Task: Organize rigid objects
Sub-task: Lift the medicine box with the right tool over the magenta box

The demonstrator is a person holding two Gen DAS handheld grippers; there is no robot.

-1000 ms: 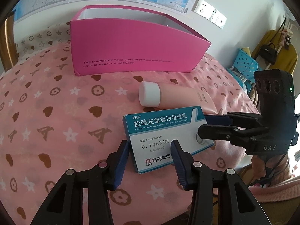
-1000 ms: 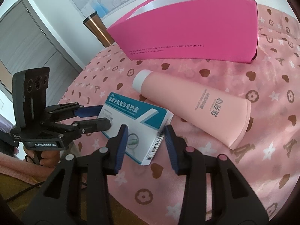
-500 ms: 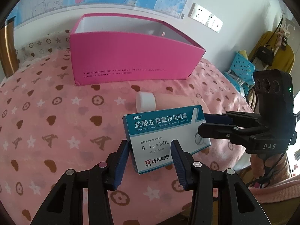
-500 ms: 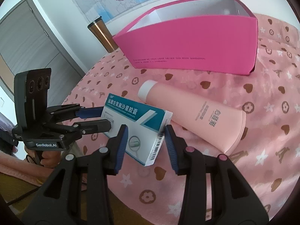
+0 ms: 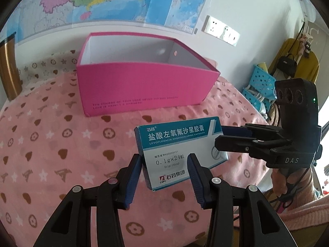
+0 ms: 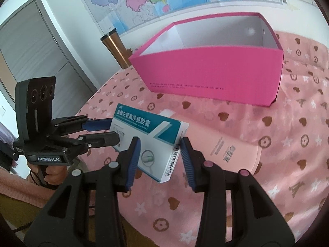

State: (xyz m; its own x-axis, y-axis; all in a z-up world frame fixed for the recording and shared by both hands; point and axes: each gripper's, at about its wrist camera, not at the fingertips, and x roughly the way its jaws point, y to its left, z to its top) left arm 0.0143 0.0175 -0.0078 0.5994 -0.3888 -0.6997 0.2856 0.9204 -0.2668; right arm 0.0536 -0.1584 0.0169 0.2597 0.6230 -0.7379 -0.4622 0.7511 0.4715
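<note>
A teal and white medicine box [image 5: 181, 148] is held in the air above the pink patterned cloth. My left gripper [image 5: 165, 163] is shut on its near end, and my right gripper [image 6: 159, 147] is shut on its other end [image 6: 152, 142]. Each gripper shows in the other's view: the right one [image 5: 224, 138], the left one [image 6: 104, 130]. A pink open box [image 5: 144, 82] stands behind, and looks empty inside [image 6: 222, 35]. A peach tube [image 6: 232, 150] lies on the cloth under the medicine box; it is hidden in the left view.
A bronze tumbler [image 6: 114, 47] stands left of the pink box at the table's back edge. The wall with a map is just behind. Blue baskets [image 5: 261, 86] sit off the table on the right.
Both grippers have lifted the medicine box off the cloth and higher. The open top of the pink box has come into view and the tube has dropped out of sight in the left view.
</note>
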